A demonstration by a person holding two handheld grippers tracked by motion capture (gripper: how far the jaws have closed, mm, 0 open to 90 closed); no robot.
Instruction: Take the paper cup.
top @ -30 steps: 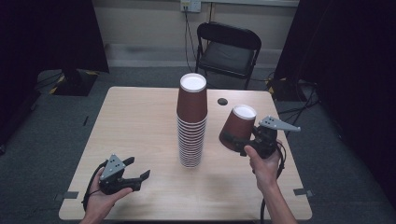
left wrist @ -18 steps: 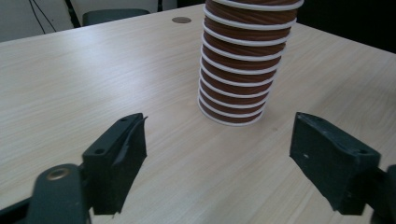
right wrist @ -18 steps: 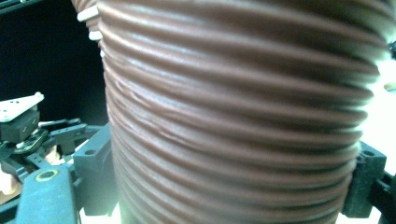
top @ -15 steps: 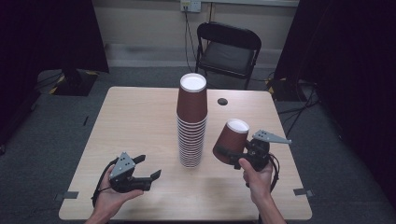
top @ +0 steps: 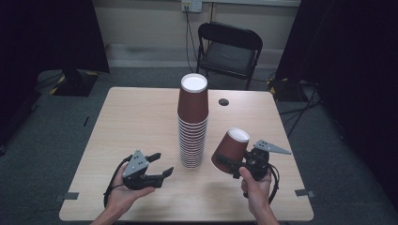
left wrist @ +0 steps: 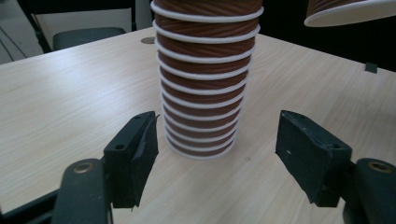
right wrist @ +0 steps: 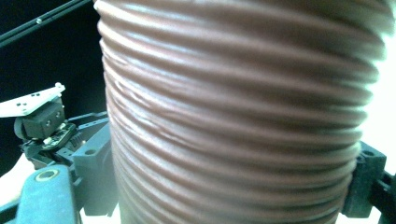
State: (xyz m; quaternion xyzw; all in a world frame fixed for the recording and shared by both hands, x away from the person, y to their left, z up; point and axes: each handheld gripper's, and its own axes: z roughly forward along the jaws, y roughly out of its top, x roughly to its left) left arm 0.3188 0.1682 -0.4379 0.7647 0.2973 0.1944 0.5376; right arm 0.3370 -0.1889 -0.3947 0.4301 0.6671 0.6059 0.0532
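A: Currently, what do the tongs hold?

B: The right gripper (top: 224, 162) pinches 1 brown cup (top: 229, 148), tilted in the air beside the stack of cups (top: 192, 124). The left gripper (left wrist: 217, 154), its jaws just closing, is spread around the stack's base, not touching.

A: Progress?

B: 1 cup is off; setting it on the table (top: 131, 122) remains, and the stack is still tall.

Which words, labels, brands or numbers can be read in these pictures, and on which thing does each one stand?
None can be read: the stack of cups, the held cup, the table and the folding chair bear no legible print.
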